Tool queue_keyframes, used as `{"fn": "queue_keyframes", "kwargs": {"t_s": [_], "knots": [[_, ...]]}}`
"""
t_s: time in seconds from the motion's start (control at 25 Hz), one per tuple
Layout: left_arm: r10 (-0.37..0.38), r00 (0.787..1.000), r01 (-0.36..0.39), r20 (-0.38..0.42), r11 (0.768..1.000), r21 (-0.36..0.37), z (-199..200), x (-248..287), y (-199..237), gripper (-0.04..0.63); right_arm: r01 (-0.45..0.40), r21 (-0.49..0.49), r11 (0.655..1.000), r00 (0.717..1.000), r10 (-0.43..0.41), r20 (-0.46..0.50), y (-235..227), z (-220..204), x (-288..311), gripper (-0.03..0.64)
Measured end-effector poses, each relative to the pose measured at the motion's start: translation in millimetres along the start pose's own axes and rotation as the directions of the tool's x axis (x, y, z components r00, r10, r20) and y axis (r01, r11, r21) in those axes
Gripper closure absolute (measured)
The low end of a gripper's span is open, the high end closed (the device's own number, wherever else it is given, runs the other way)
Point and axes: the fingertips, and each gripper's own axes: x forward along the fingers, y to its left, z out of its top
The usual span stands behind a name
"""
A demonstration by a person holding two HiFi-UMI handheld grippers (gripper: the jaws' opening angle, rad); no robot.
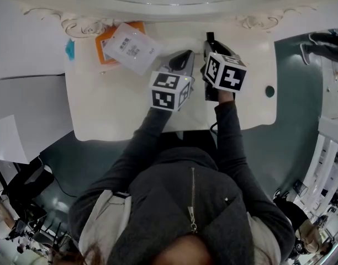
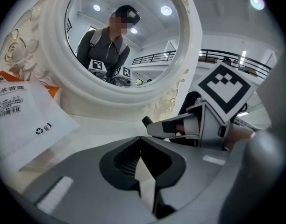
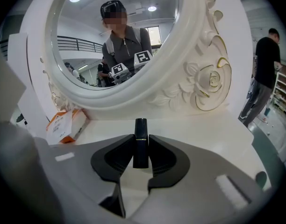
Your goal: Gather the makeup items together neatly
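Clamped narrow on a black lipstick tube (image 3: 141,129), the right gripper (image 3: 141,140) holds it upright near the middle of the table's (image 1: 114,112) far edge, before the mirror (image 3: 199,55). Just beside it, the left gripper (image 2: 141,141) has its jaws together on nothing. An orange box (image 1: 103,57) and a white sachet (image 1: 130,47) lie toward the far left corner. This looks like the carrying step. Next, the tube needs setting down close beside the box.

Ornate white mirror (image 3: 194,78) upright at back of white table (image 1: 103,109) (teal floor (image 1: 290,148) beneath); bystander (image 3: 264,64) right.
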Motion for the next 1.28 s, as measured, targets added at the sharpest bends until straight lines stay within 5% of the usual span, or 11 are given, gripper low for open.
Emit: {"fn": "queue_keyframes", "kwargs": {"t_s": [1.28], "knots": [[0.025, 1.0, -0.025, -0.01, 1.0, -0.011, -5.4, 4.1, 11.2, 0.586, 0.081, 0.012, 0.997, 0.997, -0.081, -0.009, -7.5, 2.1, 28.6, 0.512]]}}
